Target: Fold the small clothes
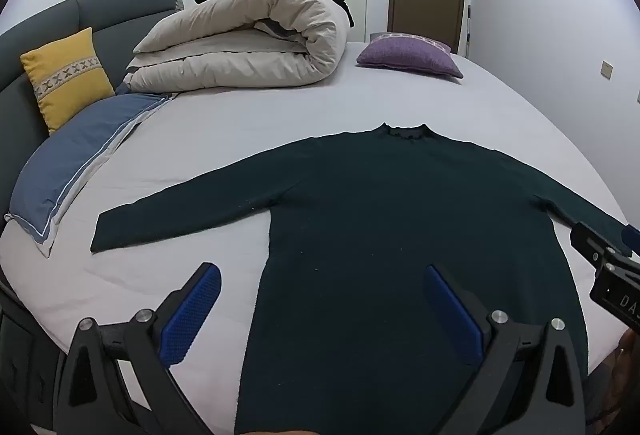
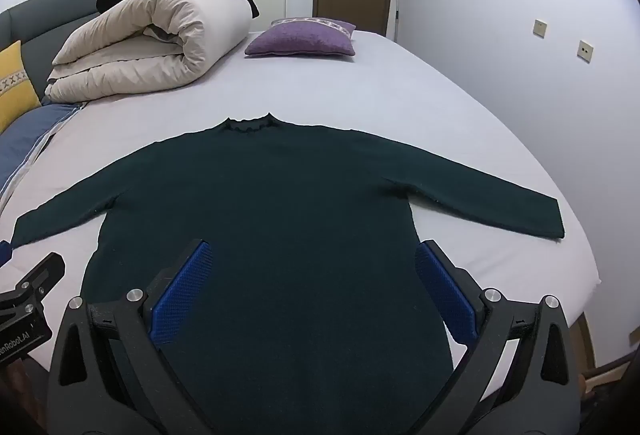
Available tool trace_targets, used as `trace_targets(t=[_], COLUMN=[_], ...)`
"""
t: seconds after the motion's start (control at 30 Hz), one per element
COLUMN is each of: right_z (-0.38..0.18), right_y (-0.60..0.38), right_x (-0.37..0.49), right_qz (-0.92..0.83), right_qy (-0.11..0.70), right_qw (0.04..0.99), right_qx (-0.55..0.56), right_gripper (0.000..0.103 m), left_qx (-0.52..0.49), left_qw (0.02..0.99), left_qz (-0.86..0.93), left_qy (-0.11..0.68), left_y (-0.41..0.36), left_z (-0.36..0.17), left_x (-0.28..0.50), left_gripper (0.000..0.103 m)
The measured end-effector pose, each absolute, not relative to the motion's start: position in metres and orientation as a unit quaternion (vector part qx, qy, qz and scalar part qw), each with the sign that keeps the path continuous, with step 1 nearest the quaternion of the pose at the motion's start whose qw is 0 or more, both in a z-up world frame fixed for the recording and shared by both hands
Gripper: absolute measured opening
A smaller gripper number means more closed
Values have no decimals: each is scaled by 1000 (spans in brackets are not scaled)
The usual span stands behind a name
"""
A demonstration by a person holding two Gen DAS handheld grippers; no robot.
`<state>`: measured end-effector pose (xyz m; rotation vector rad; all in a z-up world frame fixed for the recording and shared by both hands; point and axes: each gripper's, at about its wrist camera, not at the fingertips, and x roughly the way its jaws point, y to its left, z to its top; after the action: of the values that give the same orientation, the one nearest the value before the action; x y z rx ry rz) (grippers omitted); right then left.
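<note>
In the left wrist view, the dark green sweater [image 1: 392,219] lies flat on the bed sheet [image 1: 168,163], collar away from the camera and both sleeves spread wide. No fold shows yet, so the work appears to stand at its very start, with the garment laid out and ready. The left gripper [image 1: 320,311] hovers over the sweater's lower left side, its jaws spread wide and holding nothing; its left blue pad sits over bare sheet beside the body, its right pad over the knit. The next move probably calls for reaching out to the left cuff and pinching it to bring the sleeve across the chest. The knit looks soft and matte with a frilled collar. Beyond the sweater's collar lie a rolled beige duvet [image 1: 248,39] and a purple cushion [image 1: 408,55].

In the right wrist view, the sweater [image 2: 280,203] fills the middle again. The right gripper [image 2: 312,287] hangs above the sweater's lower body, fingers fully apart and empty, ribbed blue pads facing inward. The right sleeve runs straight out to a squared cuff near the mattress edge. The sheet [image 2: 400,95] is smooth and pale.
</note>
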<state>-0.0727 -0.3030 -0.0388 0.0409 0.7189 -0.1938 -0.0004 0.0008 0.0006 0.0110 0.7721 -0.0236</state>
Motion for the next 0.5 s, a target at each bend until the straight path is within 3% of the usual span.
trace_targets(t=[0.5], right_z=[-41], right_y=[-298], right_x=[-79], right_qz=[-93], right_qy=[354], right_qw=[930], right_qx=[14], right_gripper=[103], left_qx=[7], left_qw=[929], left_qz=[-10], left_qy=[369], left_y=[12], left_z=[7], left_x=[-3], left_gripper=[103])
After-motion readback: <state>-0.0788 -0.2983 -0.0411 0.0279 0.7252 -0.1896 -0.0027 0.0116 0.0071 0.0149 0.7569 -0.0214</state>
